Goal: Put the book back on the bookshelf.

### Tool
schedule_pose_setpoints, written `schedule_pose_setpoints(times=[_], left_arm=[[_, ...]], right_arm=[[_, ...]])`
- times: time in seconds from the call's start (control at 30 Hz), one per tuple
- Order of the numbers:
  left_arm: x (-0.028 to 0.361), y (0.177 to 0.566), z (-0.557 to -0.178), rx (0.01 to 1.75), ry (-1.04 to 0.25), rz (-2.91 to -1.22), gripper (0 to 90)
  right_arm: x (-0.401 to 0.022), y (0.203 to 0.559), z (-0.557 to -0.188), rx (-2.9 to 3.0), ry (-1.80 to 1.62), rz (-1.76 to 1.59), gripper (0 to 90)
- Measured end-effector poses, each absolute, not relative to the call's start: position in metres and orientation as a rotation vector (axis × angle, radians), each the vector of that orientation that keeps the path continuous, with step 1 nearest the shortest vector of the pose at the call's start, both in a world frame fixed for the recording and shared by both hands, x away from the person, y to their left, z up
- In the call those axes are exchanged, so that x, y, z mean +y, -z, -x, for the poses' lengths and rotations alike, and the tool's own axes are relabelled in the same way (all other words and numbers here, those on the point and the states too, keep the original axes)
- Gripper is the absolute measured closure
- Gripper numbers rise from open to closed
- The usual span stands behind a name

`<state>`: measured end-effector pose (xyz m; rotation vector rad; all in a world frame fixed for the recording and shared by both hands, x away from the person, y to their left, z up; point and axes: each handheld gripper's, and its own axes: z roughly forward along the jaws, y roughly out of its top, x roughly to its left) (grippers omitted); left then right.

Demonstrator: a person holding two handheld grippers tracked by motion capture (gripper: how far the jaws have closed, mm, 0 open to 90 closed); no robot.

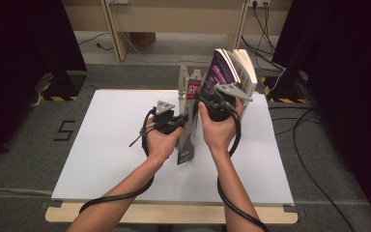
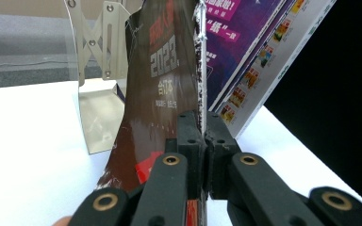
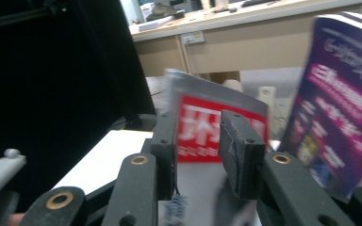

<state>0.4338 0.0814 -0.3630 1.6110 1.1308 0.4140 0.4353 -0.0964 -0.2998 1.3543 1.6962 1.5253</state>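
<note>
The left claw (image 2: 202,141) is clamped on the lower edge of the upright dark magazine (image 2: 162,89) mid-counter (image 1: 125,169), its long axis vertical, while the nearby right claw (image 3: 198,146), half open, holds nothing beside the leaning purple books (image 1: 229,67).

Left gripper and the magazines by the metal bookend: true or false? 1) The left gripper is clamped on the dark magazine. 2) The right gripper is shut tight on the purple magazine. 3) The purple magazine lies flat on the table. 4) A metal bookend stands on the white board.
1) True: the left gripper pinches the dark magazine by its edge.
2) False: the right gripper stands open, with the purple magazine beside it.
3) False: it stands leaning.
4) True: the metal bookend stands on the white board.
</note>
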Motion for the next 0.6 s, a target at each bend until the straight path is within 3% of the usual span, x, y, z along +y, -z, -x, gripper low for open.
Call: schedule_pose_setpoints(times=[0.6], left_arm=[[0.094, 0.353, -0.438, 1.093, -0.424, -1.552, 86.9]], right_arm=[[-0.186, 0.379, -0.403, 1.628, -1.359, -1.587, 65.0]])
